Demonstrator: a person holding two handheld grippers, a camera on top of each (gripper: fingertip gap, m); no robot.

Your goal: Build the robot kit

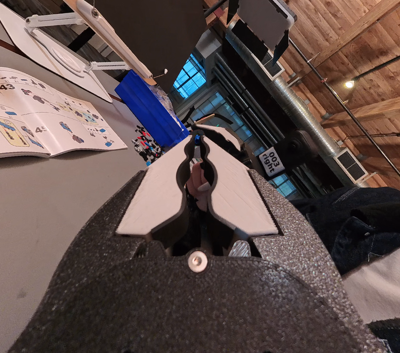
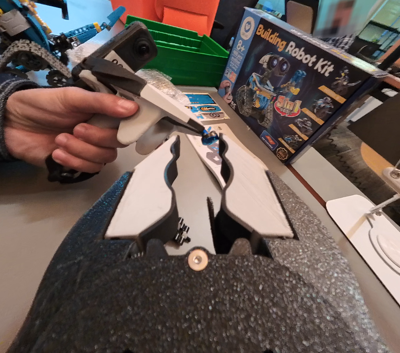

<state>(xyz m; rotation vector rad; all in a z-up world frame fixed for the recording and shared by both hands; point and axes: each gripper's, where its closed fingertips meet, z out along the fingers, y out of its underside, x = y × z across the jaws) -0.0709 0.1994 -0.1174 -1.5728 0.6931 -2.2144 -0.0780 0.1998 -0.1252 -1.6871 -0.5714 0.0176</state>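
My left gripper [image 1: 197, 137] is shut on a small blue piece [image 1: 197, 139] pinched at its tips, held above the grey table [image 1: 54, 201]. In the right wrist view a hand [image 2: 54, 121] holds the left gripper [image 2: 199, 127], which reaches in from the left with the blue piece [image 2: 207, 137] at its tips. My right gripper [image 2: 200, 141] is open and empty. The blue piece sits between its fingertips, close to the right-hand finger [image 2: 242, 180]; I cannot tell if they touch. One white finger [image 1: 218, 134] of the right gripper shows just beyond the left gripper's tips.
An open instruction booklet [image 1: 54, 117], a blue bin [image 1: 149, 108] and several loose small pieces [image 1: 145, 147] lie on the table. A green bin [image 2: 186, 52], a printed kit box [image 2: 287, 93], a sticker sheet [image 2: 203, 108], a tracked model [image 2: 28, 48] and a white stand base [image 2: 357, 225] surround the grippers. Less than 4 cm separates the two grippers' tips.
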